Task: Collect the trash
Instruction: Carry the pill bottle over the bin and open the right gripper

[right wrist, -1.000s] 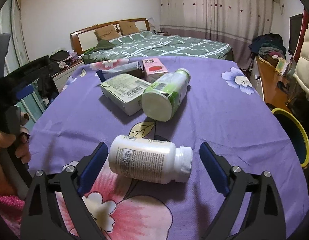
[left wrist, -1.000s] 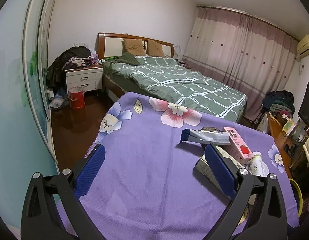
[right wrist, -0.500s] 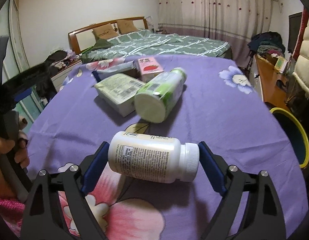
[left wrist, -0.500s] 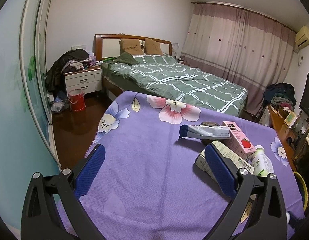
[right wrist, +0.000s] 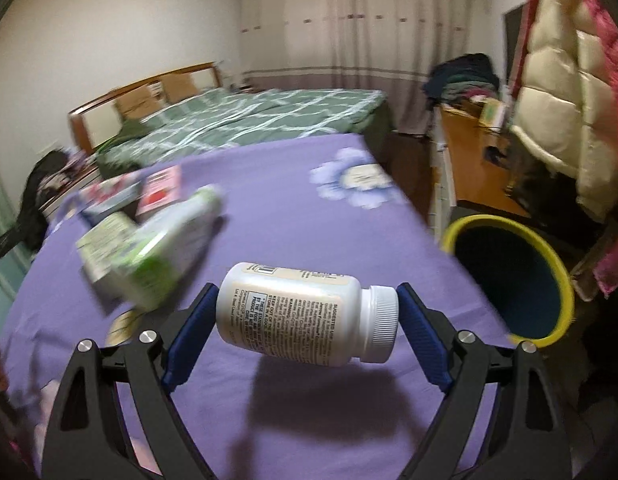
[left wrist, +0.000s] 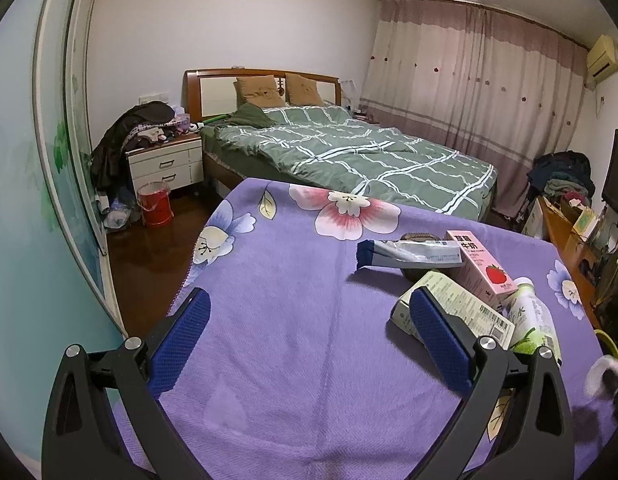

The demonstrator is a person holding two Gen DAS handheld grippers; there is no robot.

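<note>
Now the right hand-held gripper (right wrist: pixel 305 320) clamps the white pill bottle (right wrist: pixel 305 316) end to end — lifted off the tabletop (right wrist: pixel 293 184), swung toward the yellow-rimmed bin (right wrist: pixel 557 276) — drop-off looks next.

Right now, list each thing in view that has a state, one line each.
White bottle: capped, sideways, clamped end to end in the right claw, clear of the cloth.
Left claw: open, holding nothing.
Green bottle: lying on its side.
Pink carton: lying flat.
Green carton: lying flat.
Wrapper: lying flat.
Bin: open, contents not visible.
</note>
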